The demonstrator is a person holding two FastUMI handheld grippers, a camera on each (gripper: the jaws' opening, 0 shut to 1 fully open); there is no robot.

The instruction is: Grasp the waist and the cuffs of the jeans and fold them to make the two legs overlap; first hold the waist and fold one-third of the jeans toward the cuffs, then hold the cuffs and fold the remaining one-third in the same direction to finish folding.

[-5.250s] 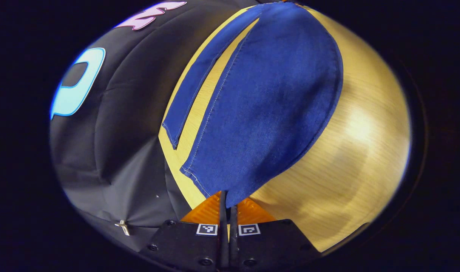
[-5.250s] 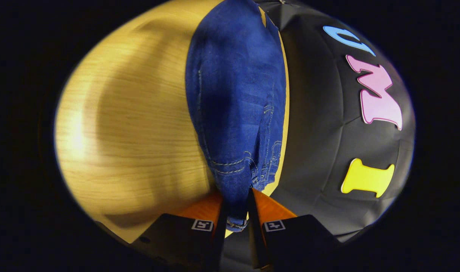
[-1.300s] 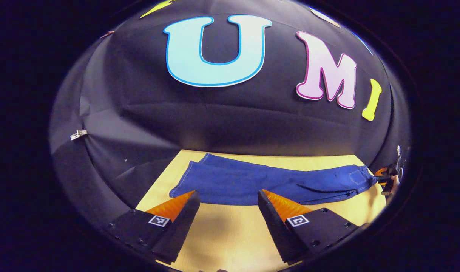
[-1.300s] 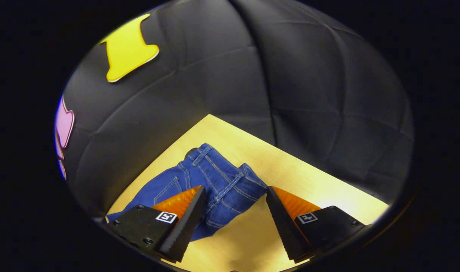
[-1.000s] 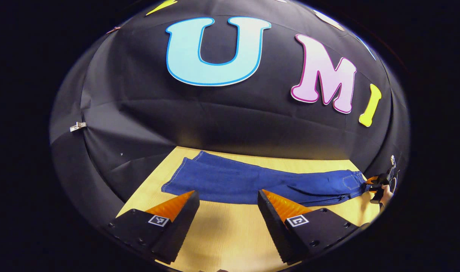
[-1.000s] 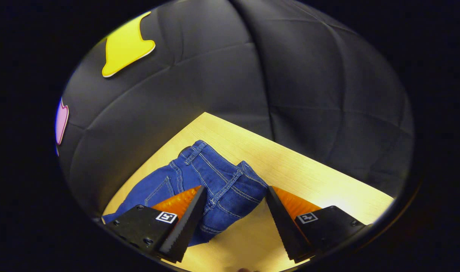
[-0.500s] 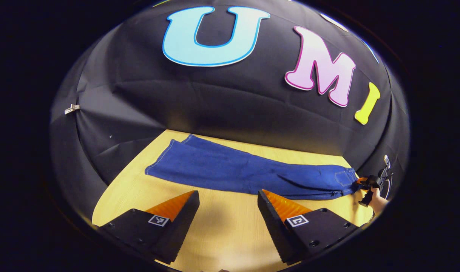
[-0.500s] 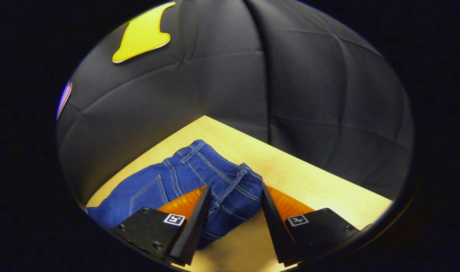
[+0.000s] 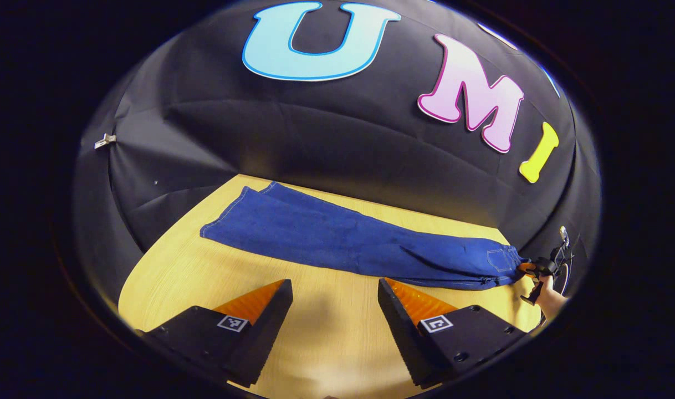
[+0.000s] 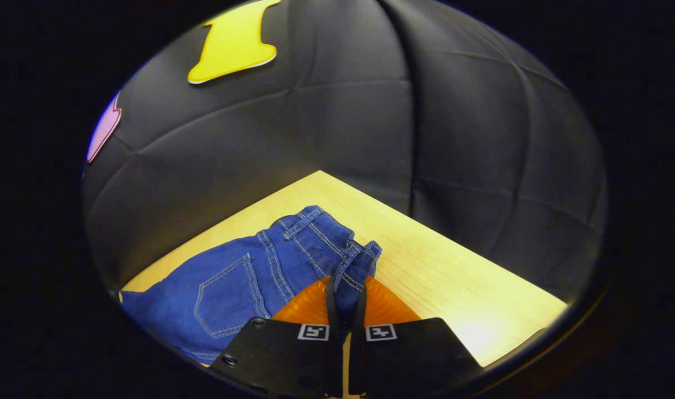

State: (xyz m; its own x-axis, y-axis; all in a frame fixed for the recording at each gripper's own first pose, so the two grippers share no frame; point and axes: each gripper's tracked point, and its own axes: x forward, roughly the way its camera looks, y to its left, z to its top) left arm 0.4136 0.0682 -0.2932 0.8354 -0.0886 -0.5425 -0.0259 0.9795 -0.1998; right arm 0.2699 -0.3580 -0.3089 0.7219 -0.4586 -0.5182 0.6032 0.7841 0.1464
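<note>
Jeans (image 9: 348,238) lie flat across frame centre on the table (image 9: 326,338), legs overlapped; right gripper (image 10: 346,307) pinches the waist (image 10: 351,266), left gripper (image 9: 332,302) gapes empty at the bottom; denim likely soft, heavy, so grab thick hems.

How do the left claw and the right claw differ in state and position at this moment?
The left claw is open with nothing between its fingers; the right claw is shut on the waist of the jeans. The left claw hovers over bare table short of the legs; the right claw sits at the garment's waist end. Both point toward the jeans.
</note>
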